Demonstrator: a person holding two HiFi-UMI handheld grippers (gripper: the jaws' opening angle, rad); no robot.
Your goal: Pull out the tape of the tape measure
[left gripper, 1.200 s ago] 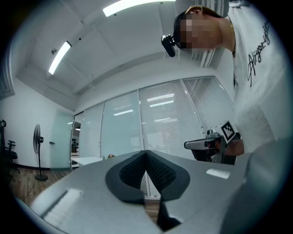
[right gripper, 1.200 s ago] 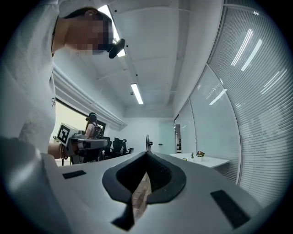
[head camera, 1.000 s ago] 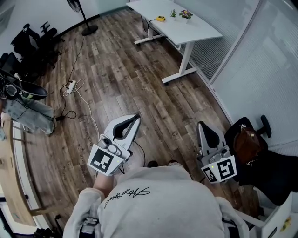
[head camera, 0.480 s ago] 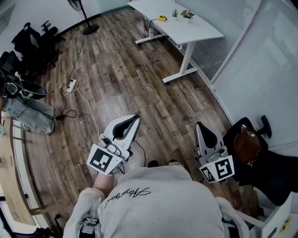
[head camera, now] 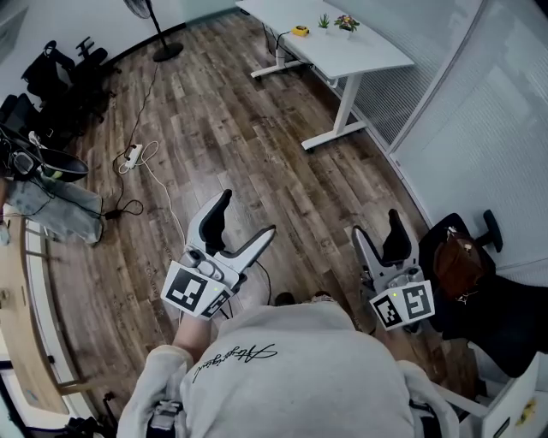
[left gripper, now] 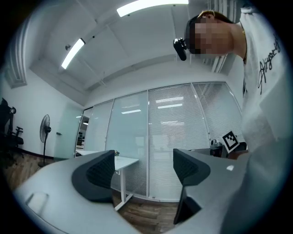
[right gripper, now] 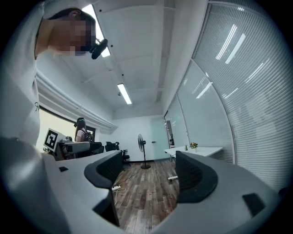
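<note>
A small yellow tape measure lies on the white desk far across the room, near the desk's left end. Both grippers are held close to my body, far from it. My left gripper is open, its jaws have just been opening, and nothing is between them. My right gripper is open too, its jaws also just opened, with nothing in them. In the left gripper view the left gripper faces the glass wall and the desk. In the right gripper view the right gripper looks along the wooden floor.
Two small potted plants stand on the desk. A standing fan and a power strip with cables are on the wood floor. Black chairs crowd the left; a black chair with a brown bag is at my right.
Both grippers, shut in the earlier frames, now stand with their jaws spread wide. The hands stay in about the same place.
</note>
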